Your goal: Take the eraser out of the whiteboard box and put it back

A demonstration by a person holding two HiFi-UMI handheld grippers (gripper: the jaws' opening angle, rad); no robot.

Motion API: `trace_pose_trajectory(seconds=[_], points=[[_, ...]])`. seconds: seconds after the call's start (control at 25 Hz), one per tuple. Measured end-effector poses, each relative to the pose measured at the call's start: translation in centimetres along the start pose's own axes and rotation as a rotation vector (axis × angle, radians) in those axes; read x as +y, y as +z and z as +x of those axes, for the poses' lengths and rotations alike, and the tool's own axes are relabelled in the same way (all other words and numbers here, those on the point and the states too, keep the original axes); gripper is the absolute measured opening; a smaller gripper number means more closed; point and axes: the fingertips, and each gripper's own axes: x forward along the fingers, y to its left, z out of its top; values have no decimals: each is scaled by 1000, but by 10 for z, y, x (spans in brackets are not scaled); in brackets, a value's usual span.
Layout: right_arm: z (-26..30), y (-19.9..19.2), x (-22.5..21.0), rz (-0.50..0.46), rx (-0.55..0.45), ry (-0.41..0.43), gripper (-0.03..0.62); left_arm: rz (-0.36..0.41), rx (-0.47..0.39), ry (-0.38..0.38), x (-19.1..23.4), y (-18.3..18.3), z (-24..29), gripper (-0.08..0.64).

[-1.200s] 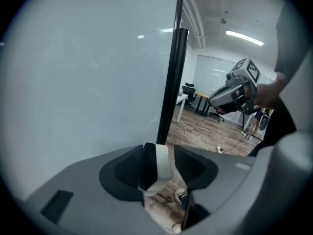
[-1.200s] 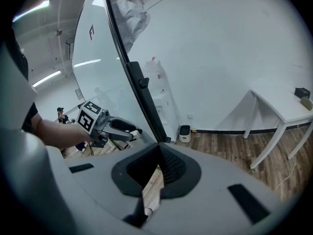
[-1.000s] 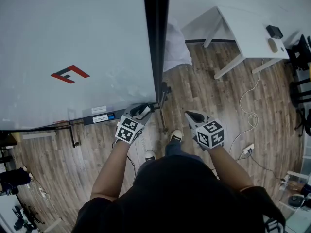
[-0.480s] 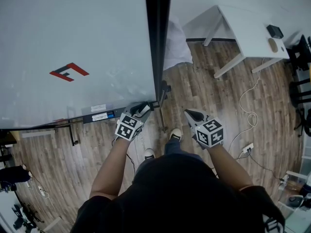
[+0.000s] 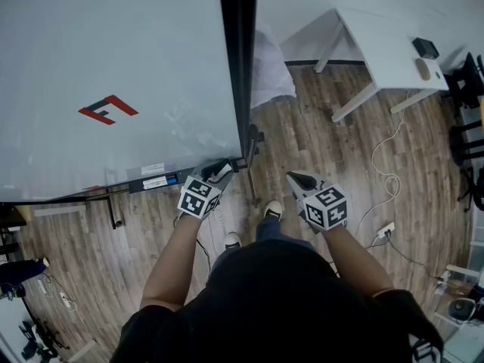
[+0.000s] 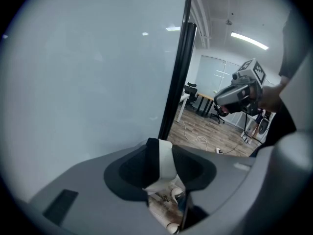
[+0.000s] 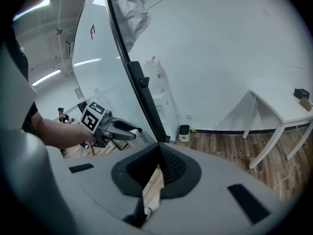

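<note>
Eraser (image 6: 165, 161) stands between the fingers (image 6: 128, 169) of my left gripper (image 5: 221, 171), near the right end of the box (image 5: 155, 181) that runs under the whiteboard's (image 5: 113, 66) lower edge. Those fingers have just been closing. In the left gripper view they now look pressed on it from both sides, the black felt face against one and the white body against the other. I read that as a pinch. Whether the eraser has cleared the box or is still seated in it, I cannot tell.

My right gripper (image 5: 296, 180) hangs well apart from all this, over the floor (image 5: 325, 134). Its fingers meet at the tips and hold nothing.

I expect the eraser to be light, with a stiff, smooth plastic back and a soft felt that gives under pressure. With one finger on the felt, the hold may feel spongy, and the smooth white side could slide if I squeeze too little. It is not fragile, so a firm pinch costs nothing. I'd want the fingers across its middle rather than one end, so it cannot pivot as I lift it out and set it back flat in the box.
</note>
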Motion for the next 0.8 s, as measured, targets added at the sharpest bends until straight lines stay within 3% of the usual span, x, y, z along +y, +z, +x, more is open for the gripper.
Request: trace_pose_trajectory(seconds=[0.8], points=[[-9,0,10,-13,-12,-6,-6,9,-25,6,-4,12,-15,160]])
